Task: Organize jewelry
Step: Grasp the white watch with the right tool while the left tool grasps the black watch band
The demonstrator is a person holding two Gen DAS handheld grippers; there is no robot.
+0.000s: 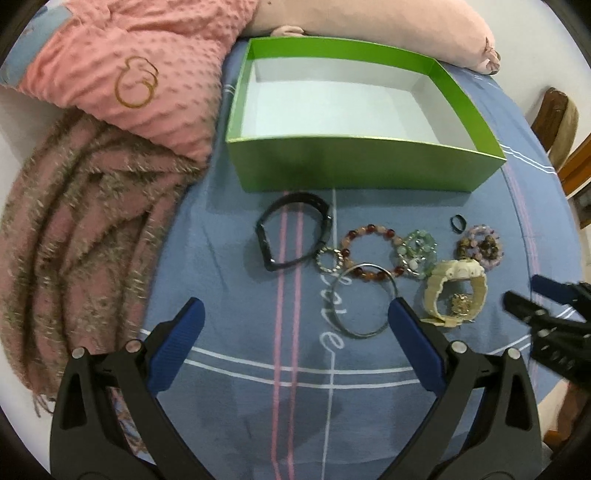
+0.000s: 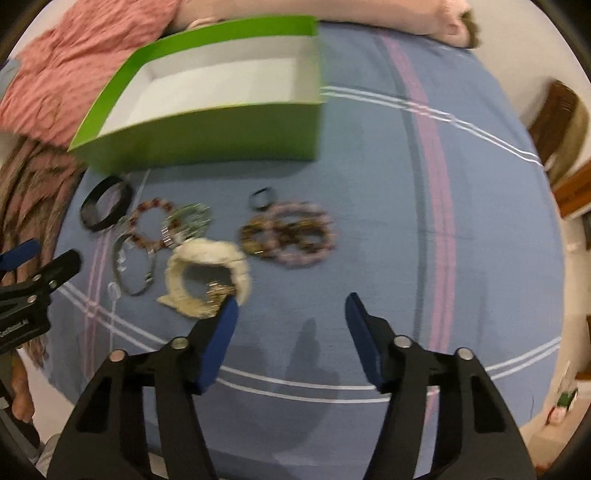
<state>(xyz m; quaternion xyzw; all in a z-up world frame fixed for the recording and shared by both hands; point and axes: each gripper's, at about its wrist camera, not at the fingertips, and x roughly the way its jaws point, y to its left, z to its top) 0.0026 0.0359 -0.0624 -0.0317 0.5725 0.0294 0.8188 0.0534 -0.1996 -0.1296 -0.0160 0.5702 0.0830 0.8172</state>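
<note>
An empty green box with a white inside stands on the blue bedsheet. In front of it lie a black band, a red bead bracelet, a silver bangle, a green bead bracelet, a cream watch, purple and brown bead bracelets and a small black ring. My left gripper is open over the sheet, before the bangle. My right gripper is open, right of the watch.
A pink dotted cushion and a pink fringed blanket lie left of the box. A pale pink pillow lies behind it. Wooden furniture stands past the bed's right edge.
</note>
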